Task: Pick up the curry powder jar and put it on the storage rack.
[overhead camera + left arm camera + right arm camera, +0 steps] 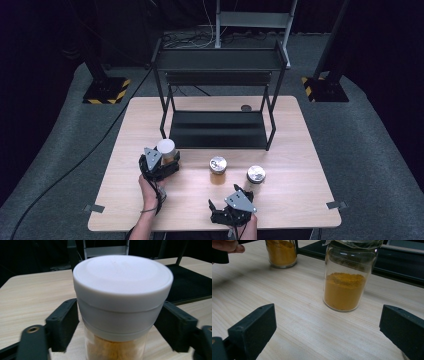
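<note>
Your left gripper [167,164] pinches the white-lidded jar [120,305]; your right gripper [218,210] is spread wide (two jars wait, rack [220,131] bare).

matt white plastic lid [122,282], clear glass jar [345,277], pale wood-grain table [130,165]

Both grippers black: left gripper [161,165], right gripper [231,207]. Each carries a grey three-cornered plate, black cable. Forearms bare, apparently sleeveless.
</note>
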`<state>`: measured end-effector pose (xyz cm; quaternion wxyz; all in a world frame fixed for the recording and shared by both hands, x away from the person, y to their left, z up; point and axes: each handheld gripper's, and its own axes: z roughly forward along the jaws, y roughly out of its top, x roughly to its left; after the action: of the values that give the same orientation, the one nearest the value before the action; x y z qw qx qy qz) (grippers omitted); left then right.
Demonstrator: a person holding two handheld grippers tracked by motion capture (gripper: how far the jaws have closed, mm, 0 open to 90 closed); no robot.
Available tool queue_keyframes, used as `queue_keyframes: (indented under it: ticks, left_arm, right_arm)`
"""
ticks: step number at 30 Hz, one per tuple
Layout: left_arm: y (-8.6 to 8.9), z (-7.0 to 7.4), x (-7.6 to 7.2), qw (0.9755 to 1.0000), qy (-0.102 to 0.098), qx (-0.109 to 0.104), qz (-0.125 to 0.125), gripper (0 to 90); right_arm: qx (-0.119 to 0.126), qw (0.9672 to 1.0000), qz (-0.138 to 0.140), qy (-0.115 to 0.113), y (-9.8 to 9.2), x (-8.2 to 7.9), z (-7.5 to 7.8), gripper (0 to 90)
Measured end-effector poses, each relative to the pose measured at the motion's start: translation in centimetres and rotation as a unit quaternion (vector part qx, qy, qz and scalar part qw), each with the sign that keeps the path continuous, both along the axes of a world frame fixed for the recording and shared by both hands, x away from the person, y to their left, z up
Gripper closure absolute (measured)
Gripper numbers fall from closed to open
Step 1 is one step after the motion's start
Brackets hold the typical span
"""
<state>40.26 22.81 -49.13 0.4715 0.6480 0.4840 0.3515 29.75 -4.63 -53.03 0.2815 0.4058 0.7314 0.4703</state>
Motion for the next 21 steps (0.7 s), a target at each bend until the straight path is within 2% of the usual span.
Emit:
queue_keyframes:
  ticks: [6,21]
  left_arm:
    - [0.04,-0.10,-0.04,1.0000,-0.002,-0.003,-0.001,34.0]
    - [0.10,-0.03,-0.15,0.9999,-0.008,0.009,-0.012,35.2]
  right_arm:
    - [-0.001,1.0000,0.000,0.000,0.00,0.01,-0.01,1.2]
    - [-0.003,1.0000,0.000,-0.002,0.04,-0.05,-0.02,1.3]
